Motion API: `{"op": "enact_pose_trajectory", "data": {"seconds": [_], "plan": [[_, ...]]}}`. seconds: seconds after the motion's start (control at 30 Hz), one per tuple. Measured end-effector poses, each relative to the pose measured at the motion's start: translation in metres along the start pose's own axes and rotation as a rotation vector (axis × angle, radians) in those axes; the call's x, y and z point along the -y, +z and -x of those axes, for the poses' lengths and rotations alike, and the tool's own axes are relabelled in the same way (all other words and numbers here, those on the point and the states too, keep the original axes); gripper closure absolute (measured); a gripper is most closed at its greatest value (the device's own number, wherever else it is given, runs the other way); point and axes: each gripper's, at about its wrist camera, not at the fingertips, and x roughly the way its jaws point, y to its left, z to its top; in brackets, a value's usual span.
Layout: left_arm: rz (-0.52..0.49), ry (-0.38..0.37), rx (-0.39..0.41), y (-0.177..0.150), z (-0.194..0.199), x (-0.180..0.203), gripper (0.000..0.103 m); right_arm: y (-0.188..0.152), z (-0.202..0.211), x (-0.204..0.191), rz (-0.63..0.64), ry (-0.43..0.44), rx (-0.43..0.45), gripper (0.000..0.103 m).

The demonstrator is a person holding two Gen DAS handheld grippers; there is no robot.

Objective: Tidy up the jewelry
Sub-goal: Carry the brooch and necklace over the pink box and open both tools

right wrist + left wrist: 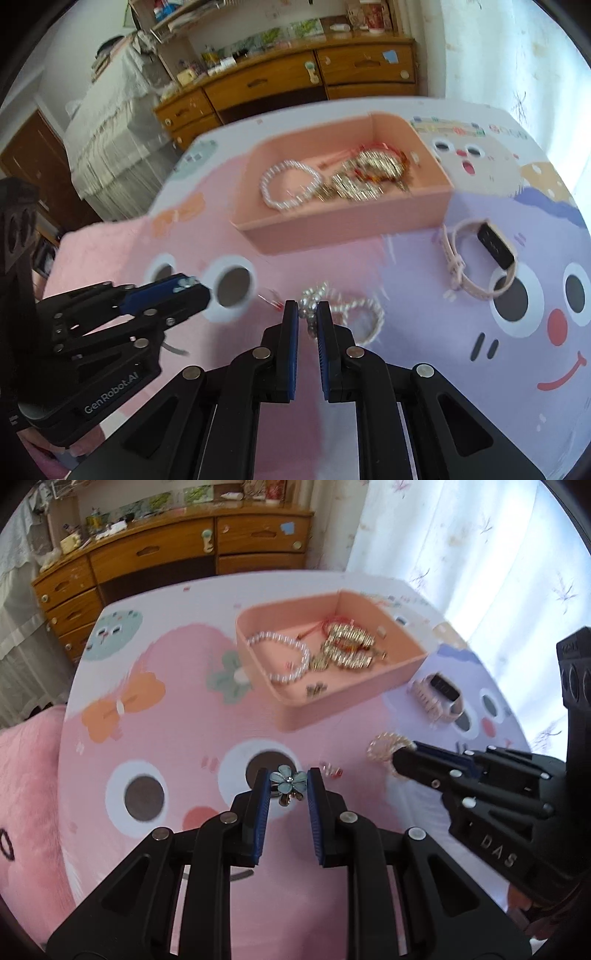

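Observation:
My left gripper is shut on a light blue flower brooch, held above the cartoon tablecloth. My right gripper is shut on a pearl bracelet, whose loop trails to the right; the bracelet also shows in the left wrist view. A pink tray at the table's far side holds a pearl bracelet, gold chain bracelets and small earrings. The tray also shows in the right wrist view. The left gripper appears in the right wrist view.
A pink-strapped watch lies on the cloth right of the tray, also in the left wrist view. A small red-and-clear earring lies between the grippers. A wooden dresser stands behind the table. A pink cushion sits left.

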Motion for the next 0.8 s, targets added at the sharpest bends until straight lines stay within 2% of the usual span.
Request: {"op": "enact_pose_trajectory", "data": {"seconds": [0.17,0.4,0.67,0.8], "plan": [[-0.035,-0.009,0.004,0.024,0.020,-0.001,0.086,0.024,0.029,-0.022,0.008,0.029,0.087,0.094],[-0.079,-0.007,0.075,0.067,0.049,-0.002,0.086,0.069,0.075,-0.037,0.014,0.045,0.219,0.094],[-0.043,-0.059,0.117,0.105,0.055,-0.005,0.086,0.111,0.111,-0.041,0.042,-0.006,0.331,0.094],[-0.022,-0.078,0.137,0.117,0.051,-0.001,0.086,0.125,0.113,-0.038,0.057,-0.032,0.342,0.094]]}}
